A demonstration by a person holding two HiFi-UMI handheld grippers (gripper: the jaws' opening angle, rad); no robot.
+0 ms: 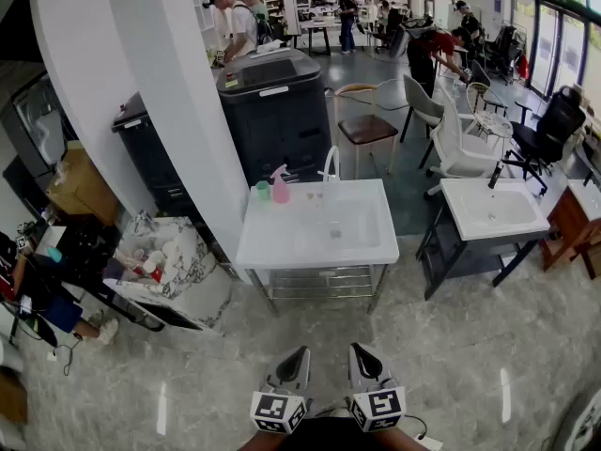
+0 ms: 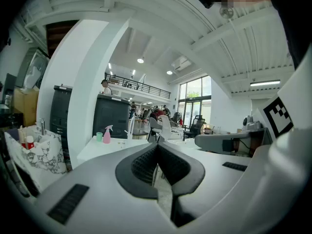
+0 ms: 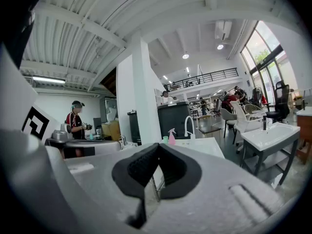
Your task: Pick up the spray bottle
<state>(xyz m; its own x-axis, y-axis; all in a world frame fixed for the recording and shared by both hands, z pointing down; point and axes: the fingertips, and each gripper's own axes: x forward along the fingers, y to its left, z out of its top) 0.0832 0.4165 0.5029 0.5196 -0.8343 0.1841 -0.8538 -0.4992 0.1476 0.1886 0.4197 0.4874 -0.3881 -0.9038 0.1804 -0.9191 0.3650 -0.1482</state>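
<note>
A pink spray bottle (image 1: 280, 186) stands upright at the back left corner of a white sink table (image 1: 282, 242), right of a small green cup (image 1: 263, 191). It shows small in the left gripper view (image 2: 106, 134) and in the right gripper view (image 3: 171, 136). Both grippers hang side by side low at the front, far short of the table. The left gripper (image 1: 300, 354) is shut and empty, its pads (image 2: 146, 164) meeting. My right gripper (image 1: 361, 349) is shut too, nothing between its pads (image 3: 141, 168).
A white pillar (image 1: 178, 111) rises left of the table with a black printer (image 1: 277, 111) behind. A marble-patterned bin (image 1: 174, 266) of bottles sits left. A second sink stand (image 1: 493, 209), chairs (image 1: 366, 130) and people stand beyond. Grey floor lies between me and the table.
</note>
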